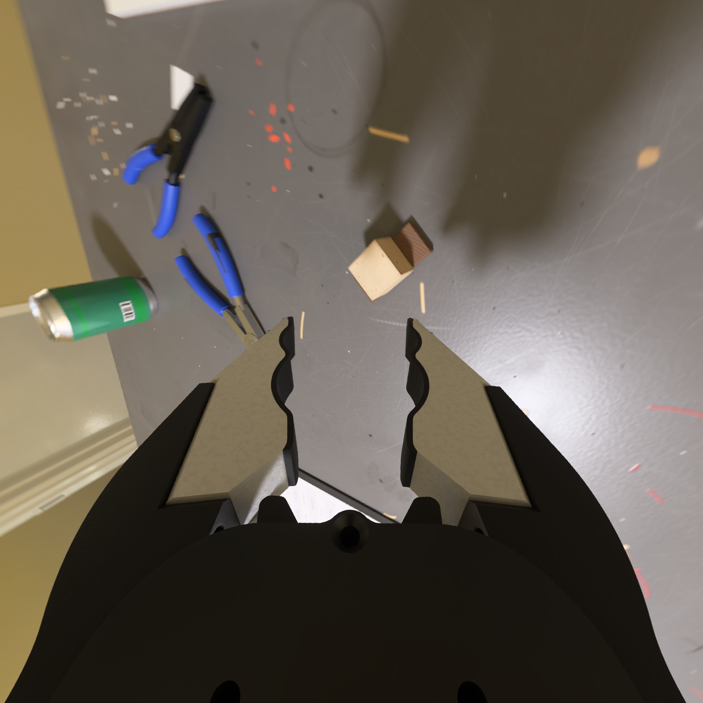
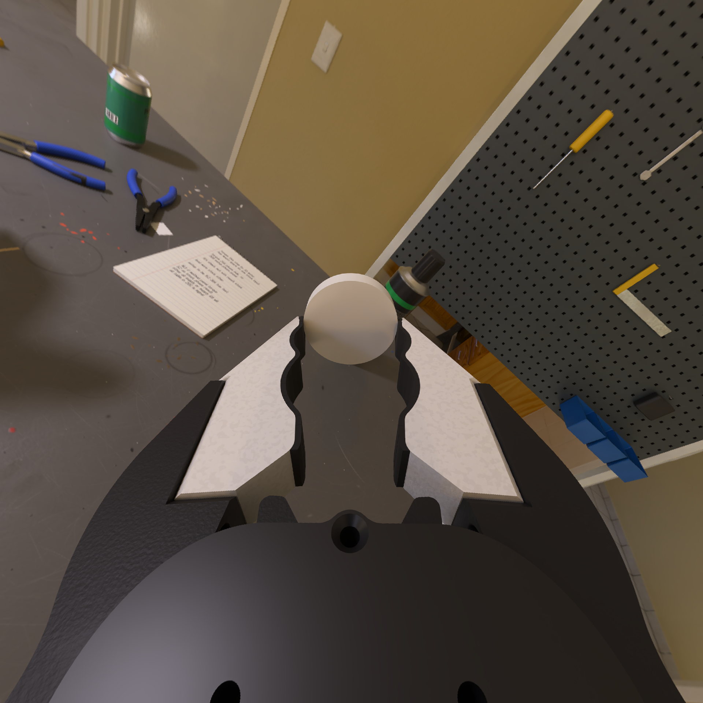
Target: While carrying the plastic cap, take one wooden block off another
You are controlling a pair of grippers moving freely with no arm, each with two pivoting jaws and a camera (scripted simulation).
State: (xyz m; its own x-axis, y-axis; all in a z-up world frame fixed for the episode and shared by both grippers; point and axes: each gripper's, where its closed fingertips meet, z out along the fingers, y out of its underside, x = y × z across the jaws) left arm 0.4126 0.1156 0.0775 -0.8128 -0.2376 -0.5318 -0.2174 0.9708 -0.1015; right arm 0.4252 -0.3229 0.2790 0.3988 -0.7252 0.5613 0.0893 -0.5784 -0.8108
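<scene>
My right gripper [image 2: 350, 323] is closed on the plastic cap [image 2: 350, 318], a pale round disc pinched edgewise between the fingertips, with its flat face turned toward the camera and the grey workbench [image 2: 76, 380] below it. Beyond the cap I see a lined notepad [image 2: 196, 283] lying flat, small blue-handled cutters [image 2: 150, 201], long-nose pliers [image 2: 57, 159] and an upright green can [image 2: 127, 106]; to the right stands a dark bottle [image 2: 412, 283] and a pegboard [image 2: 570, 247] carrying a yellow-handled tool [image 2: 578, 144], a square [image 2: 641, 300] and blue bins [image 2: 603, 439]. My left gripper [image 1: 350, 323] hangs above the bench with its jaws spread apart and nothing between them. Ahead of its fingertips and slightly to the right rest the wooden blocks: a pale block [image 1: 380, 268] tilted on a darker brown block [image 1: 412, 243], the two touching. To the left of them, in the left wrist view, lie the pliers, the cutters and the can, the last near the bench edge.
</scene>
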